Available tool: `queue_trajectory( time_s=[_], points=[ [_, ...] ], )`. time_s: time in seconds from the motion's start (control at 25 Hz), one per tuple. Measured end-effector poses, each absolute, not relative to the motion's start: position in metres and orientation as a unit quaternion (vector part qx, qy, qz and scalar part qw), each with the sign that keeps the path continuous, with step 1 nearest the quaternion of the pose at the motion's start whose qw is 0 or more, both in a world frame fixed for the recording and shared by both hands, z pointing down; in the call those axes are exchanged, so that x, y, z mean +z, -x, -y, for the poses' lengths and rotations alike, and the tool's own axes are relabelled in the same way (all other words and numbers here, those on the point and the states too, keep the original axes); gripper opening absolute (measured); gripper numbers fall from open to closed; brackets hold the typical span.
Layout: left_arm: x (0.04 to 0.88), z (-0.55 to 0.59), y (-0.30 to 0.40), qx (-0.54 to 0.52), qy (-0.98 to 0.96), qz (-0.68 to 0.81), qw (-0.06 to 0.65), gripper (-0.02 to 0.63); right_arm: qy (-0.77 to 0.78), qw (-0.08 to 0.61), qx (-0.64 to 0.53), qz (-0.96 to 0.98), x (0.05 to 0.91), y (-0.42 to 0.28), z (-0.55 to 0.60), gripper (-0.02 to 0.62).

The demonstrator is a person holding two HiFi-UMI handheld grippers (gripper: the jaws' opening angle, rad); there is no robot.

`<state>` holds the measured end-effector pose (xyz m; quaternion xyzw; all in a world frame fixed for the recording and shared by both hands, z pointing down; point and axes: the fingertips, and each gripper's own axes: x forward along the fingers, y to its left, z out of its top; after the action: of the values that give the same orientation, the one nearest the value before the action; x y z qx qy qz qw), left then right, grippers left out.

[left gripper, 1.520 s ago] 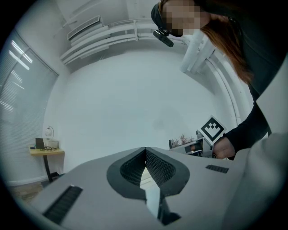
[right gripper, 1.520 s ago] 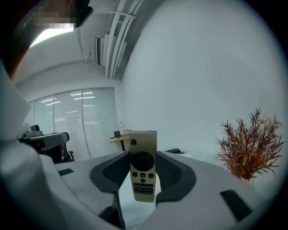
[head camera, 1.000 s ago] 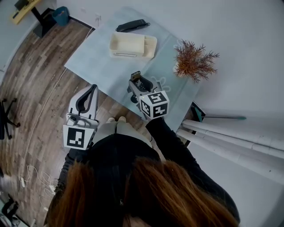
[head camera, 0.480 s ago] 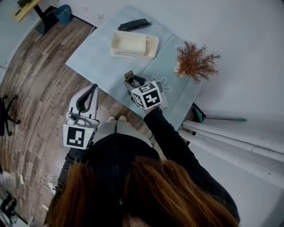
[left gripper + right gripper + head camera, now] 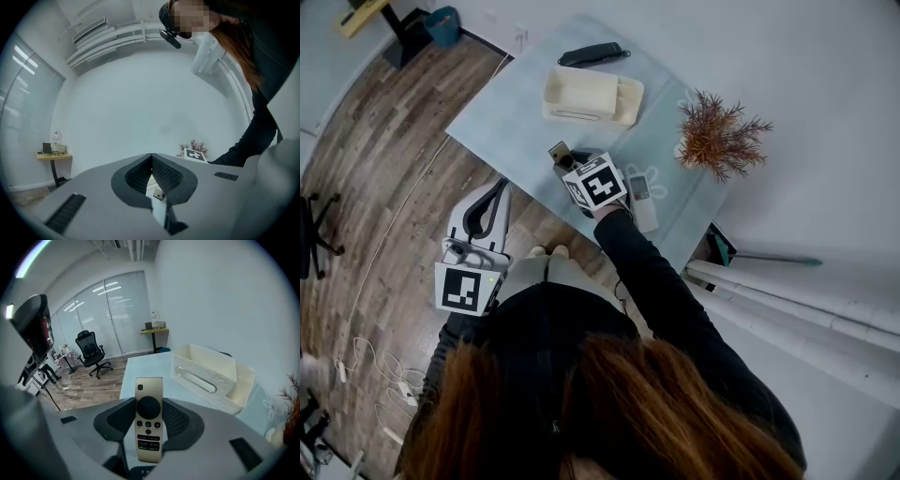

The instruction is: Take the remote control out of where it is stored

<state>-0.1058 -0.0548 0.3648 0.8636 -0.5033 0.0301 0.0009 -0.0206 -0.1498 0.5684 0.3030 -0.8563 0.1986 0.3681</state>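
Observation:
A cream-gold remote control (image 5: 149, 425) with a black round pad stands between the jaws of my right gripper (image 5: 149, 405), which is shut on its lower half. In the head view the right gripper (image 5: 567, 165) hovers over the pale blue table (image 5: 506, 122), the remote's tip (image 5: 559, 153) pointing toward the cream storage box (image 5: 591, 96). The box (image 5: 211, 373) lies just ahead and to the right, and what shows of its inside looks empty. My left gripper (image 5: 499, 184) hangs off the table's near edge over the floor, jaws (image 5: 151, 155) shut with nothing in them.
A white remote (image 5: 643, 202) lies on the table just right of the right gripper. A black remote (image 5: 592, 54) rests beyond the box. A dried plant (image 5: 719, 141) stands at the table's right end. An office chair (image 5: 93, 352) is on the wooden floor.
The right gripper, still holding the remote, has moved farther over the table toward the box. The white remote on the table now shows beside it. The left gripper has stayed put.

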Motion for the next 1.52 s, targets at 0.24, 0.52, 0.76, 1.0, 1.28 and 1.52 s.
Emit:
queue_trajectory(
  time_s=[0.24, 0.52, 0.76, 1.0, 1.28, 1.52],
  points=[
    [0.367, 0.055, 0.112, 0.031, -0.861, 0.508, 0.007, 0.006, -0.293, 0.39, 0.213, 0.846, 0.586, 0.036, 0.164, 0.187],
    [0.368, 0.054, 0.115, 0.031, -0.859, 0.511, 0.008, 0.006, -0.288, 0.41, 0.234, 0.833, 0.614, 0.047, 0.175, 0.187],
    [0.369, 0.052, 0.12, 0.034, -0.855, 0.517, 0.009, 0.006, -0.282, 0.434, 0.237, 0.822, 0.634, 0.053, 0.178, 0.187],
    [0.372, 0.05, 0.122, 0.036, -0.853, 0.521, 0.013, 0.006, -0.28, 0.444, 0.245, 0.815, 0.645, 0.054, 0.179, 0.189],
    [0.37, 0.052, 0.122, 0.034, -0.854, 0.52, 0.011, 0.006, -0.266, 0.426, 0.259, 0.825, 0.643, 0.059, 0.179, 0.234],
    [0.37, 0.051, 0.119, 0.035, -0.856, 0.515, 0.012, 0.006, -0.283, 0.404, 0.237, 0.837, 0.634, 0.051, 0.18, 0.246]
  ],
)
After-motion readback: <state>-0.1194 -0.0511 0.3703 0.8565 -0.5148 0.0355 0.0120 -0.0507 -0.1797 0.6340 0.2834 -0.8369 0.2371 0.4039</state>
